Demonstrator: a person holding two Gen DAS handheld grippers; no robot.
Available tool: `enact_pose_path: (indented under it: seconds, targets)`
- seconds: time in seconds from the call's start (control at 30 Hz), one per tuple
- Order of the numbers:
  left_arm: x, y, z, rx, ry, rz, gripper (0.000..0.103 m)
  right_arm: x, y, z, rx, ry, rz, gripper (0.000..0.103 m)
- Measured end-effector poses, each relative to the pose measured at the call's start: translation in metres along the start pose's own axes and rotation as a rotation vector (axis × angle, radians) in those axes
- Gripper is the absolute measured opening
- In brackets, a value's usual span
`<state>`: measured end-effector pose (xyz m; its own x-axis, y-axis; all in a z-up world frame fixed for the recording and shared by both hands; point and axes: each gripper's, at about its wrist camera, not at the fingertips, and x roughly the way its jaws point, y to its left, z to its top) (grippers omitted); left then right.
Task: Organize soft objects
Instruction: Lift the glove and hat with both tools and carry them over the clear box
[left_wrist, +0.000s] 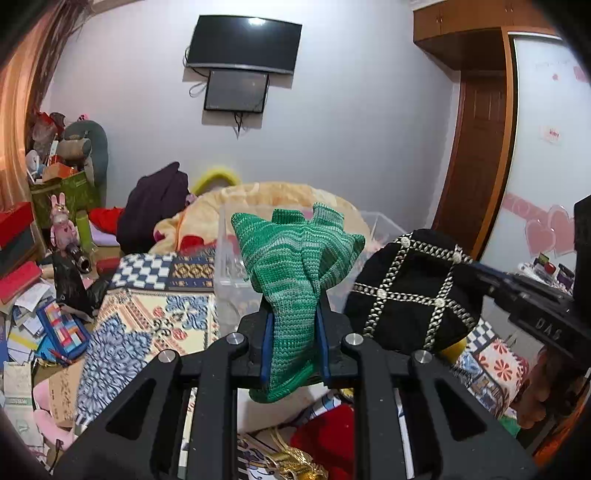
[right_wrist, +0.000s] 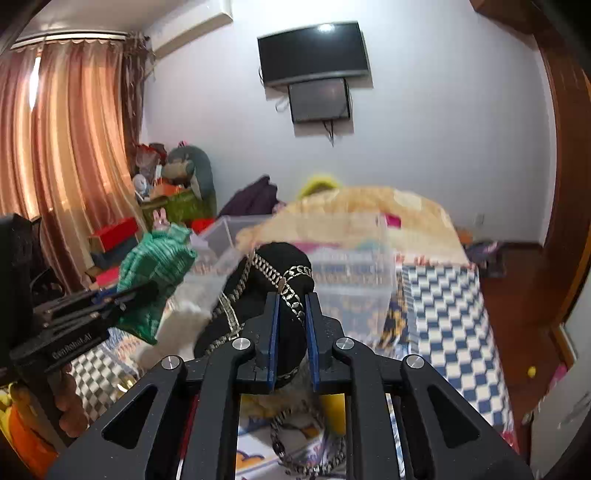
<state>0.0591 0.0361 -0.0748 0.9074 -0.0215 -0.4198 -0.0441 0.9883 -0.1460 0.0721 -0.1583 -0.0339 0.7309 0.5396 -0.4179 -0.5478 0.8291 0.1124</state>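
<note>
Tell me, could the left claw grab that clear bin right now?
Probably not: the left claw is already shut on the green knit. The bin sits just ahead, but the claw would have to let go first.

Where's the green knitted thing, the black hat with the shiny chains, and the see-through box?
green knitted thing (left_wrist: 295, 280), left wrist view, bunched middle
black hat (left_wrist: 410, 295), left wrist view, crown
see-through box (right_wrist: 351, 273), right wrist view, front wall

Green hat: ribbed knit wool (matt). Black hat: soft cloth crossed with shiny metal chain. Storage bin: clear glossy plastic.
</note>
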Motion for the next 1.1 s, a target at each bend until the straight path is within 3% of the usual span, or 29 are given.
enact_pose_path:
  seconds: [0.43,0.73,0.9,1.1]
  targets:
    - [-0.007,0.001,0.037,0.042,-0.054,0.001,0.019,-0.013,0.001,0.045,-0.020,-0.151,-0.024,0.011]
    - [0.030,0.013,0.062,0.013,0.005,-0.022,0.019,-0.001,-0.003,0.062,-0.001,-0.205,-0.046,0.011]
    - [0.055,0.016,0.066,0.006,0.060,-0.029,0.019,0.015,-0.005,0.060,0.001,-0.182,-0.048,0.011]
    - [0.085,0.015,0.069,0.022,0.127,-0.009,0.019,0.047,-0.011,0.040,0.018,-0.068,-0.033,0.011]
